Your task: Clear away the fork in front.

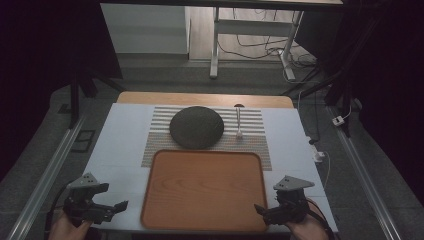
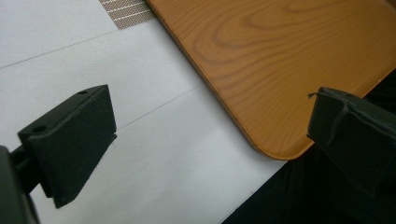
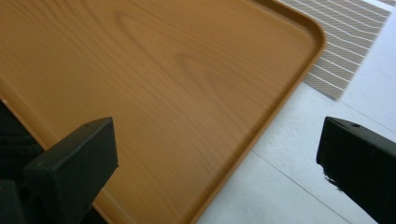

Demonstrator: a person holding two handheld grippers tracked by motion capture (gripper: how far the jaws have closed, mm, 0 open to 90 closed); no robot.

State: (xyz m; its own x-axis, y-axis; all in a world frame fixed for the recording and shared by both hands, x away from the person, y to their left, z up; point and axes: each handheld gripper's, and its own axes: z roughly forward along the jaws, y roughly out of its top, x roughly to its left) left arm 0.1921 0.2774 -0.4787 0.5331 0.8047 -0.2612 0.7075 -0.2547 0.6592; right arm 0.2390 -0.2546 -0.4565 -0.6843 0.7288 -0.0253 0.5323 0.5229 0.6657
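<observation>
The wooden tray (image 1: 202, 190) is lying nearest you on the counter (image 1: 117, 150), its long axis running side to side between your hands. Your left tool (image 1: 119, 206) is hovering just off the tray's near left corner, your right tool (image 1: 261, 208) just off its near right corner; both are spread wide, gripping nothing. Beyond the tray, a dark round dish (image 1: 196, 127) and a spoon (image 1: 239, 120) are resting on the striped mat (image 1: 252, 125), nearer neither hand by my judgement.
</observation>
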